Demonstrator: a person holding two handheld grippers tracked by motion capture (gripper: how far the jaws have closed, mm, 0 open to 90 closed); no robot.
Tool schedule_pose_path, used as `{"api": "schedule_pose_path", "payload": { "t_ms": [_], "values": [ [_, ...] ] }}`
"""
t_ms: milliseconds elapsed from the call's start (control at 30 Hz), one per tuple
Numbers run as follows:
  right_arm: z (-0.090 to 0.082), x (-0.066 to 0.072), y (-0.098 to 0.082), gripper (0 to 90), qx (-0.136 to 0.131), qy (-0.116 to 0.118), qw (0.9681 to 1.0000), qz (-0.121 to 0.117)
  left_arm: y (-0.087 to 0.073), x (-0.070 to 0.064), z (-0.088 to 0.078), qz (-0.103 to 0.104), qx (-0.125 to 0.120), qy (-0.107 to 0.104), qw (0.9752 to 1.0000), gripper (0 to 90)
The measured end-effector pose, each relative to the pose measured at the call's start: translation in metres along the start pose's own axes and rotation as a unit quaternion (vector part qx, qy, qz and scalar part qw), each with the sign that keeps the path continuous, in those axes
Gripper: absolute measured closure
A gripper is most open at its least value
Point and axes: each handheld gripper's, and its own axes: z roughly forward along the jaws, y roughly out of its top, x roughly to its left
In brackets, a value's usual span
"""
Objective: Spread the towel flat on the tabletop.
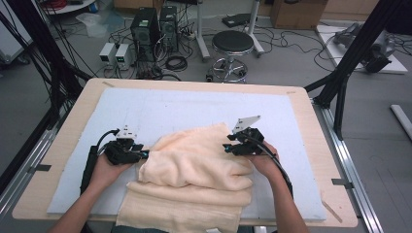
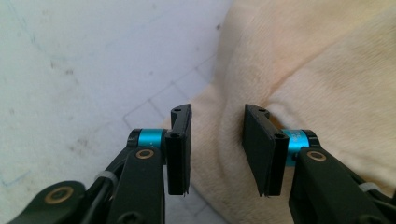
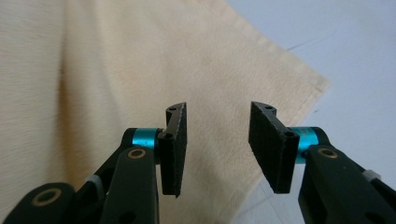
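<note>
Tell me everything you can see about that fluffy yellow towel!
The towel is pale peach-yellow, soft and fuzzy like terry cloth, with a stitched hem at its corner. It lies partly folded and rumpled in thick layers on the white mat, its near end reaching the table's front edge. The left gripper and right gripper sit at its sides, jaws open around cloth, not pinching it.
</note>
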Motion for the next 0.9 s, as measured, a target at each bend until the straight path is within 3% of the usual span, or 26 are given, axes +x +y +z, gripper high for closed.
{"api": "schedule_pose_path", "payload": {
  "t_ms": [67, 133, 200, 233, 267, 333, 400, 500, 567, 600, 633, 733, 800, 900],
  "values": [
    [0.009, -0.005, -0.002, 57.0, 0.016, -0.002, 0.9999, 0.001, 0.0, 0.003, 0.003, -0.009, 0.001, -0.009, 0.9999, 61.3],
    [0.016, -0.01, -0.007, 57.7, 0.031, 0.002, 0.9995, 0.011, 0.0, 0.001, 0.005, 0.0, 0.0, -0.007, 1.0, 63.6],
    [0.019, -0.015, -0.011, 68.1, 0.029, 0.028, 0.9983, 0.042, 0.003, 0.0, 0.007, 0.015, 0.004, -0.012, 0.9998, 76.1],
    [0.018, -0.016, -0.011, 80.5, 0.029, 0.031, 0.998, 0.047, 0.005, 0.001, 0.008, 0.013, 0.004, -0.011, 0.9998, 79.7],
    [0.017, -0.015, -0.011, 85.0, 0.032, 0.038, 0.9978, 0.044, 0.008, 0.001, 0.01, 0.01, 0.002, -0.006, 0.9999, 81.0],
    [0.016, -0.012, -0.009, 86.6, 0.042, 0.031, 0.9982, 0.03, 0.016, 0.002, 0.015, 0.011, 0.003, 0.009, 0.9999, 81.8],
    [0.011, -0.011, -0.009, 86.8, 0.05, 0.02, 0.9982, 0.025, 0.026, 0.004, 0.018, 0.001, -0.013, 0.022, 0.9997, 82.3],
    [-0.006, -0.012, -0.011, 86.9, 0.04, -0.005, 0.9985, 0.038, 0.046, 0.008, 0.023, -0.005, -0.034, 0.045, 0.9984, 82.6],
    [-0.02, -0.014, -0.014, 86.9, 0.025, -0.024, 0.9983, 0.046, 0.06, 0.009, 0.023, -0.011, -0.06, 0.074, 0.9954, 82.5],
    [-0.025, -0.014, -0.015, 86.8, 0.021, -0.033, 0.998, 0.05, 0.066, 0.01, 0.023, -0.016, -0.068, 0.088, 0.9937, 78.1],
    [-0.029, -0.015, -0.018, 86.5, 0.022, -0.042, 0.9976, 0.05, 0.071, 0.011, 0.023, -0.025, -0.071, 0.081, 0.9939, 70.3],
    [-0.033, -0.016, -0.026, 72.8, 0.014, -0.041, 0.9971, 0.063, 0.074, 0.009, 0.022, -0.022, -0.073, 0.051, 0.9958, 67.4],
    [-0.035, -0.013, -0.028, 68.2, 0.005, -0.04, 0.9976, 0.057, 0.072, 0.003, 0.026, -0.007, -0.05, 0.015, 0.9986, 65.1],
    [-0.036, -0.008, -0.025, 65.4, -0.009, -0.027, 0.999, 0.034, 0.065, -0.008, 0.034, 0.014, -0.02, -0.015, 0.9996, 64.7]
  ]
}}
